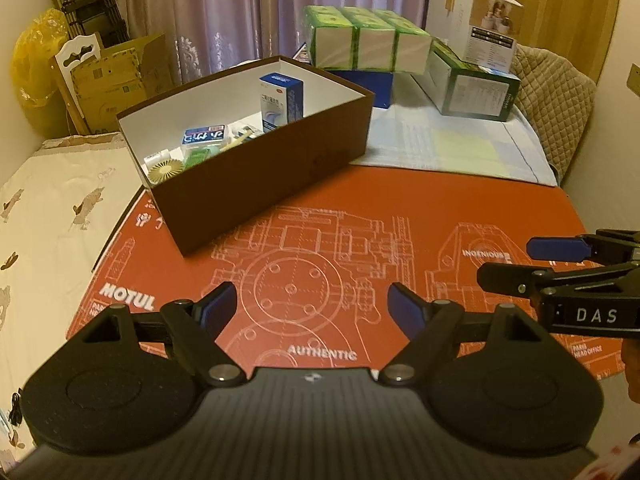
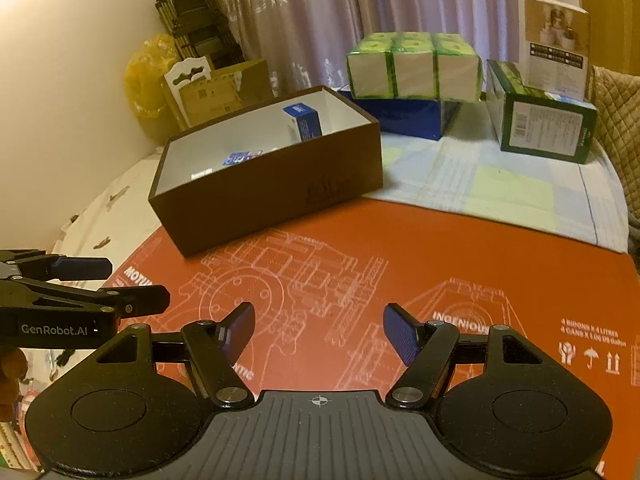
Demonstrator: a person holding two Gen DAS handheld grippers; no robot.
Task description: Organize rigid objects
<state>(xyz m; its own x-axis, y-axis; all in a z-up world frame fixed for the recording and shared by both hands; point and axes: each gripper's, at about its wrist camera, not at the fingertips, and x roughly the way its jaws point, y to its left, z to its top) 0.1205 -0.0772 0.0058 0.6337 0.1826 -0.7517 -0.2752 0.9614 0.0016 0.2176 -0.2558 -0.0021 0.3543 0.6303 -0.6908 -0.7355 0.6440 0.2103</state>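
A brown open box (image 1: 264, 184) with a white inside stands on the orange mat (image 1: 400, 216); it also shows in the right wrist view (image 2: 280, 196). In it are an upright blue and white carton (image 1: 282, 98), a blue-labelled flat pack (image 1: 204, 136), a round gold disc (image 1: 165, 168) and other small items. My left gripper (image 1: 312, 308) is open and empty over the mat, in front of the box. My right gripper (image 2: 319, 332) is open and empty beside it; it shows at the right edge of the left wrist view (image 1: 508, 262).
Green and white tissue packs (image 1: 364, 40) sit on a blue box (image 1: 368, 84) behind. A green box (image 1: 476, 84) and a white carton (image 1: 486, 24) stand at the back right. A checked cloth (image 1: 460, 148) covers the far table. A patterned bed (image 1: 48, 208) lies left.
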